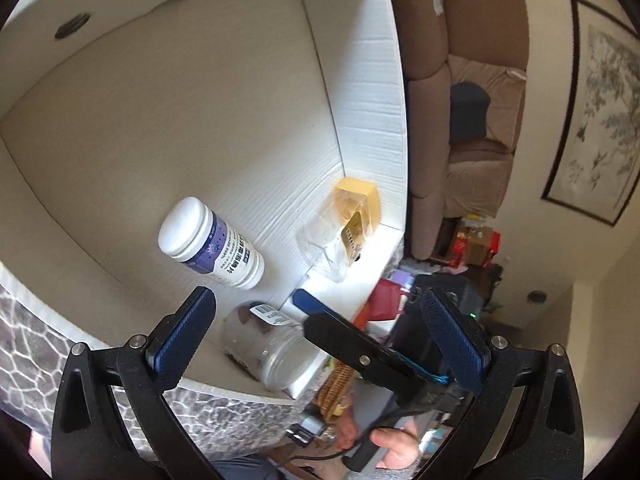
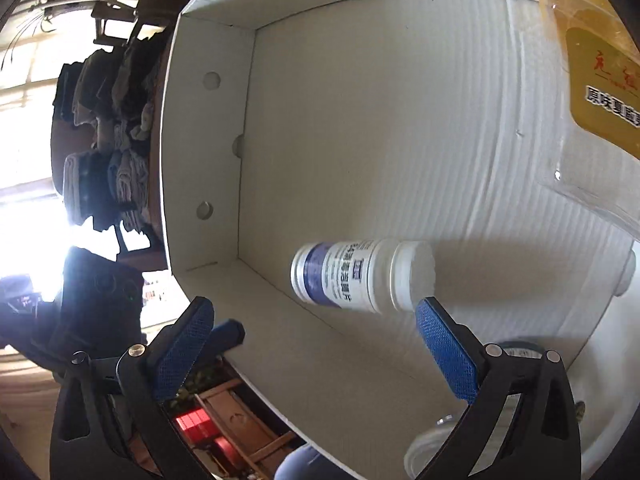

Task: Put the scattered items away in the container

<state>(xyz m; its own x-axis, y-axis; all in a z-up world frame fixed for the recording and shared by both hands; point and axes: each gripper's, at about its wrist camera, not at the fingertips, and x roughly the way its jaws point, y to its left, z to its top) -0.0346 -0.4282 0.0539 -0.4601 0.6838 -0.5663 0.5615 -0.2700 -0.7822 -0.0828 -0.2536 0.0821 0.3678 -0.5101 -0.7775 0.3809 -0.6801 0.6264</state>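
A white cardboard box (image 1: 160, 100) fills both views. A white bottle with a purple label (image 1: 212, 244) lies on its side on the box floor. Beside it is a clear jar with a barcode sticker (image 1: 264, 344), and a yellow packet in clear wrap (image 1: 352, 220) sits in the corner. My left gripper (image 1: 320, 336) is open and empty just over the box rim near the jar. In the right wrist view my right gripper (image 2: 316, 344) is open and empty over the box (image 2: 360, 120), close to the bottle (image 2: 360, 276). The packet (image 2: 600, 80) is at upper right.
A black finger with a blue pad (image 1: 308, 302) from the other gripper reaches over the box edge. A person's hand (image 1: 392, 448) holds its handle below. A brown sofa (image 1: 472, 120) and a framed picture (image 1: 600, 120) are beyond the box. Folded clothes (image 2: 108, 140) lie outside.
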